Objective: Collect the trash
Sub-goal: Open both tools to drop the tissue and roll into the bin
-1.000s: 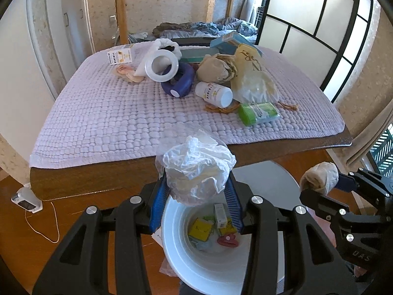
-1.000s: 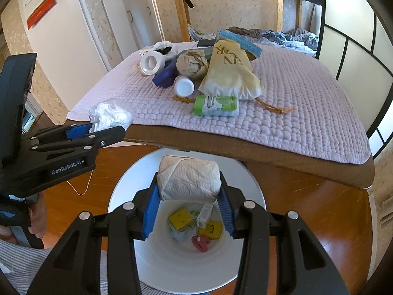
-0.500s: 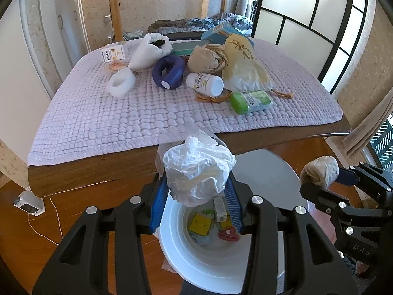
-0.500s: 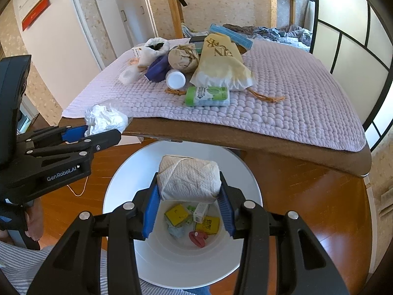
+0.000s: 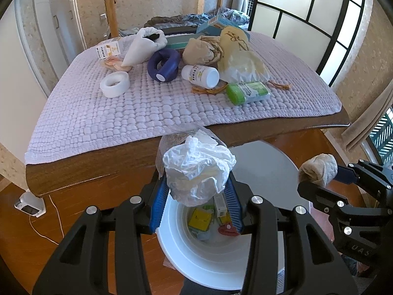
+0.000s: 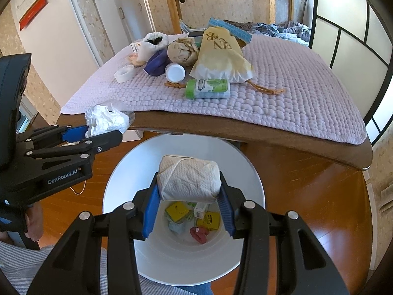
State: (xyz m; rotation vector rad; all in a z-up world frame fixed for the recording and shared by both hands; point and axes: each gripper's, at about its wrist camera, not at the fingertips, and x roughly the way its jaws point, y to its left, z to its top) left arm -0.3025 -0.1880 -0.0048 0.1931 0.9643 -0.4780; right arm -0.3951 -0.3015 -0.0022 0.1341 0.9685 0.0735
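Note:
My left gripper point(image 5: 196, 191) is shut on a crumpled white plastic bag point(image 5: 197, 169) and holds it above the white bin point(image 5: 186, 258). My right gripper point(image 6: 188, 196) is shut on a rolled wad of paper towel point(image 6: 189, 179) above the same bin point(image 6: 122, 172). The bin holds yellow boxes point(image 6: 178, 211) and a red scrap point(image 6: 199, 233). Each gripper shows in the other's view: the right gripper point(image 5: 319, 179) at right, the left gripper point(image 6: 98, 132) at left.
A wooden table with a lilac mat point(image 5: 137, 113) carries a white tape roll point(image 5: 114, 87), a blue ring point(image 5: 164, 64), a white bottle point(image 5: 200, 76), a green pack point(image 5: 248, 93), a yellow paper bag point(image 5: 238, 56) and a white pouch point(image 5: 145, 45). Wood floor around.
The white tape roll has dropped from the pile onto the mat at the left. Both grippers keep their loads over the bin, and the views have shifted slightly.

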